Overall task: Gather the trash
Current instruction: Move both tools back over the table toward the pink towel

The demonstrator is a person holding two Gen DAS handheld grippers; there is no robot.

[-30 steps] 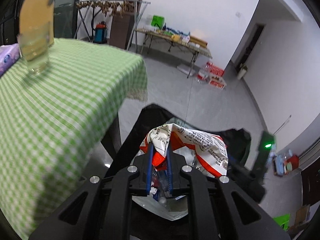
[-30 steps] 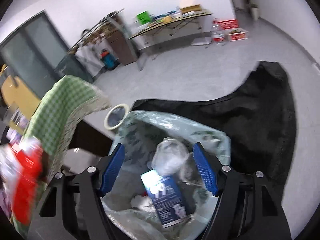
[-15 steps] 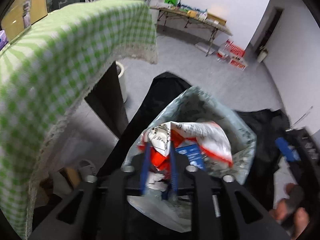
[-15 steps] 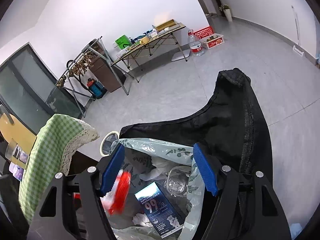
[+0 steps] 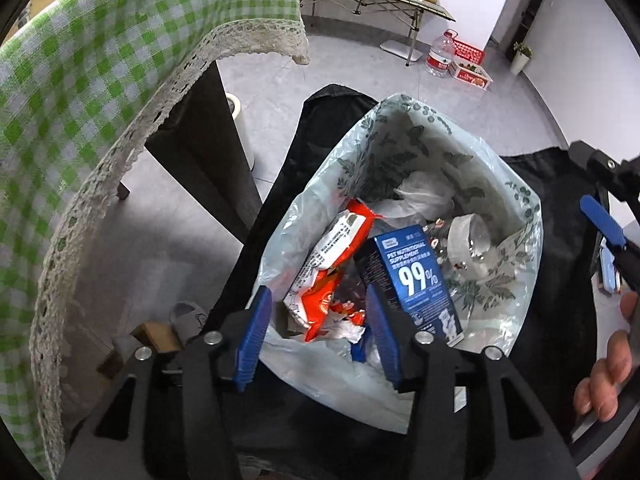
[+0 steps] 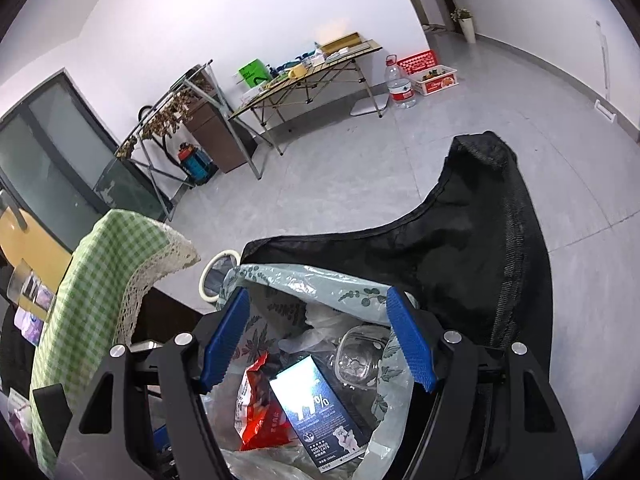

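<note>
The trash bag [image 5: 400, 216] was seen open directly beneath both grippers. The red snack wrapper [image 5: 328, 268] lay inside it, long axis along the left gripper [image 5: 316, 328], nearest that hand. Its 2 jaws had just been opening and touched nothing. The right gripper [image 6: 316, 336] was held apart, empty.

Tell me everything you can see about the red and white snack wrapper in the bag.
The snack wrapper is a crumpled, glossy, foil-like packet, orange-red with a white panel of small print. It lies tilted inside the leaf-printed trash bag, its right side against the blue carton, resting on other plastic waste. The left gripper, whose jaws have just been opening, hangs just above it; its blue pads do not press on it.
</note>
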